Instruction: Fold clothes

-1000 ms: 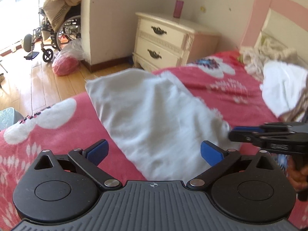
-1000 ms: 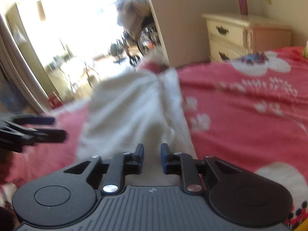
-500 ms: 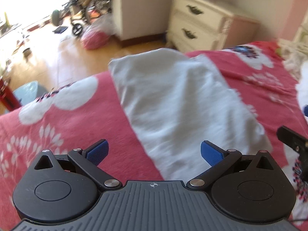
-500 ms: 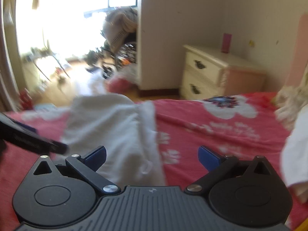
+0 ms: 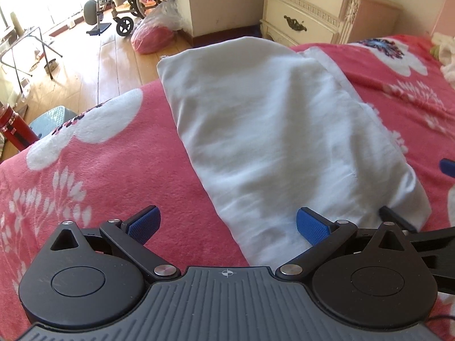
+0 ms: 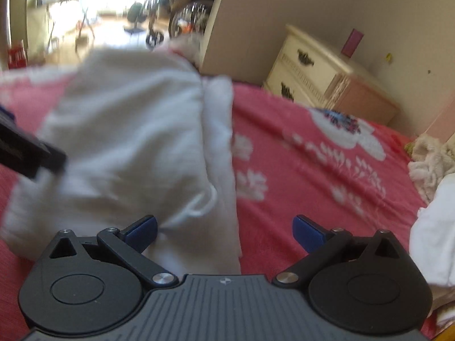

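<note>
Right gripper (image 6: 224, 228) jaws have just sprung wide, releasing the folded white cotton garment (image 5: 273, 130) now flat ahead on the red floral bed blanket (image 5: 93, 176); left gripper (image 5: 227, 224) jaws wide, empty, straddling its near edge.

A home bedroom: red floral bedspread (image 5: 93, 176), cream nightstand (image 5: 310, 8), wooden floor (image 5: 93, 74)
</note>
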Demonstrator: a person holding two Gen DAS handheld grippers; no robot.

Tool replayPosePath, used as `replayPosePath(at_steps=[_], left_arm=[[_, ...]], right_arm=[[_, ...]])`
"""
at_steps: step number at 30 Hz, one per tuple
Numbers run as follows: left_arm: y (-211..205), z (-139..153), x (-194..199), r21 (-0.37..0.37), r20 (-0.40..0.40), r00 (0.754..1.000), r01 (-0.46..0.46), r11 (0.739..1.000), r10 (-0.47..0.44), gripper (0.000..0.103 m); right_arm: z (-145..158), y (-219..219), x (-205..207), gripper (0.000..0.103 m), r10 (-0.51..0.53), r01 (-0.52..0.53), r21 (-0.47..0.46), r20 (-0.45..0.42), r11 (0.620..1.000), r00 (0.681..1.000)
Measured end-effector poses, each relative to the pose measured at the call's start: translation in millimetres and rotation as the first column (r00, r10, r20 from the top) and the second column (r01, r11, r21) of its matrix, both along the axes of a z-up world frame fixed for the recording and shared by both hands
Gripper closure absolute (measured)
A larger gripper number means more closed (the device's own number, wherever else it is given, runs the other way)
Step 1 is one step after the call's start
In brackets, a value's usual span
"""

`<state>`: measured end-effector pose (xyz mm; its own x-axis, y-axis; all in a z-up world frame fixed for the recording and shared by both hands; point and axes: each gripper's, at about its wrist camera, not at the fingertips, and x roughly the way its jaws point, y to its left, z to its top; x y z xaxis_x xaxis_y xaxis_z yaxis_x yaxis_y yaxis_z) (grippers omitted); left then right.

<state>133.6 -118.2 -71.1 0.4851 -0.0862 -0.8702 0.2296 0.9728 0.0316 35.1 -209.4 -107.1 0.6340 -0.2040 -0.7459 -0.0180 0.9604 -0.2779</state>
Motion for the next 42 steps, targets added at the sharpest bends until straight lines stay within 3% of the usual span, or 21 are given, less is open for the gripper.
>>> replayPosePath(at_steps=[9, 23, 26, 29, 33, 37, 39, 42], left_arm=[[-2, -2, -1, 0.028, -0.003, 1.000, -0.003, 1.000, 0.003, 0.000], [-4, 0, -4, 0.052, 0.012, 1.000, 0.003, 0.999, -0.004, 0.000], [5, 6, -6, -0.029, 0.042, 0.999, 0.020, 0.999, -0.018, 0.000], [24, 16, -7, -0.181, 0.065, 0.998, 0.039, 0.983, -0.028, 0.000], [44, 25, 0, -0.276, 0.076, 0.997, 0.007, 0.961, 0.015, 0.000], [57, 19, 23, -0.415, 0.036, 0.998, -0.028, 0.909, 0.047, 0.003], [64, 10, 40, -0.477, -0.025, 0.997, -0.071, 0.876, 0.067, 0.009], [70, 0, 56, -0.522, -0.057, 0.996, -0.091, 0.848, 0.071, 0.025]], right_arm=[[26, -19, -2, 0.000, -0.065, 0.060, 0.123, 0.039, 0.991, 0.997], [2, -20, 12, 0.001, -0.068, 0.068, 0.110, -0.005, 0.992, 0.998], [11, -26, 8, 0.002, -0.063, 0.059, 0.152, 0.019, 0.987, 0.998], [29, -42, 6, 0.002, -0.067, 0.048, 0.244, 0.067, 0.969, 0.995], [47, -77, 23, 0.002, -0.079, 0.030, 0.450, 0.090, 0.893, 0.993], [39, -109, 60, 0.003, -0.019, -0.030, 0.689, 0.063, 0.724, 0.998], [27, -118, 80, 0.007, 0.003, -0.022, 0.761, 0.027, 0.648, 1.000], [6, -125, 105, 0.026, 0.049, 0.008, 0.799, -0.046, 0.601, 0.998]])
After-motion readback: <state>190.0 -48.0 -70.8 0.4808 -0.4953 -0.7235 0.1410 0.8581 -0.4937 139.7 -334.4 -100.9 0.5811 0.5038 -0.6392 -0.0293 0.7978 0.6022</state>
